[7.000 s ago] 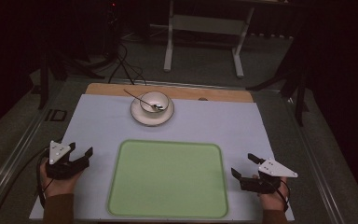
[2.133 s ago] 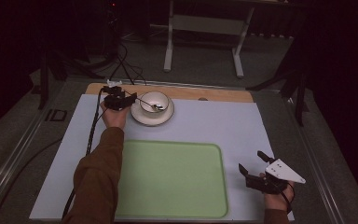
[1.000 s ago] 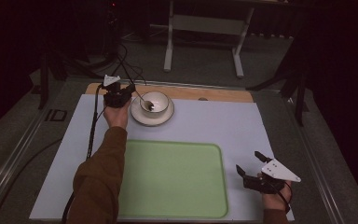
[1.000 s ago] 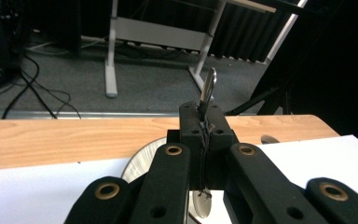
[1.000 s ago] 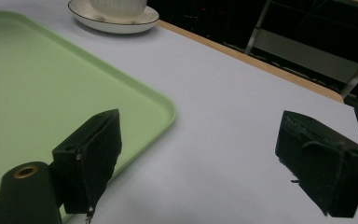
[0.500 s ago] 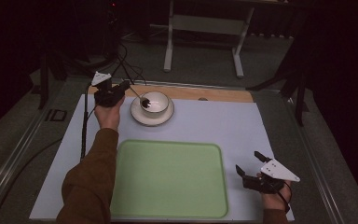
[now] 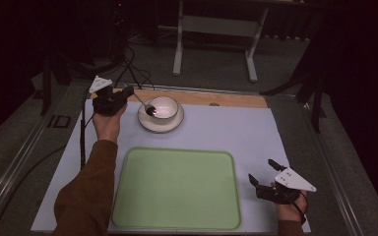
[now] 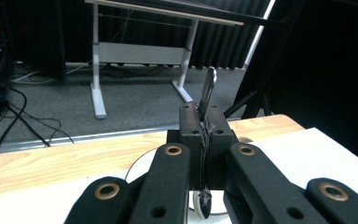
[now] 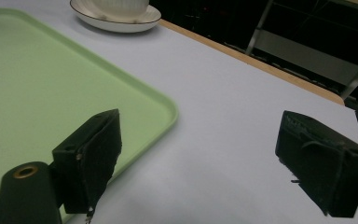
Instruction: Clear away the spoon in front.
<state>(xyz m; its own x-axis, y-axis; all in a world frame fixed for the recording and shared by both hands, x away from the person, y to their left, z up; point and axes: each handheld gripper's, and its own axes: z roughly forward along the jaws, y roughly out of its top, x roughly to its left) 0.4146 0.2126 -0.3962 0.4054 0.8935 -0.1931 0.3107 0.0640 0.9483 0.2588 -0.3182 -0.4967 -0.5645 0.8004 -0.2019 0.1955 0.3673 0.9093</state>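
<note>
Spoon [image 7: 144,104] work is the step now. The left gripper [image 7: 123,93] is squeezed tight on the spoon's handle, just left of the bowl [image 7: 163,107]. The spoon's dark scoop end hangs over the bowl's left edge, and I can't tell if it touches. In the left gripper view the spoon [image 8: 207,93] sticks up between the closed jaws.

I think the next move is to lift the spoon clear of the bowl and carry it to the green tray [image 7: 177,189], which sits nearer the person than the bowl. The grip must stay tight so the thin handle does not slip.

The right gripper [image 7: 263,179] waits far from the bowl, by the tray's right side, jaws wide apart and holding nothing.

The bowl sits on a saucer [image 7: 160,125] on a pale mat [image 7: 236,132], with a wooden table edge [image 7: 226,98] behind it. Beyond the bowl is a dark room with a grey floor [image 7: 216,73] and a white stand [image 7: 215,29].
</note>
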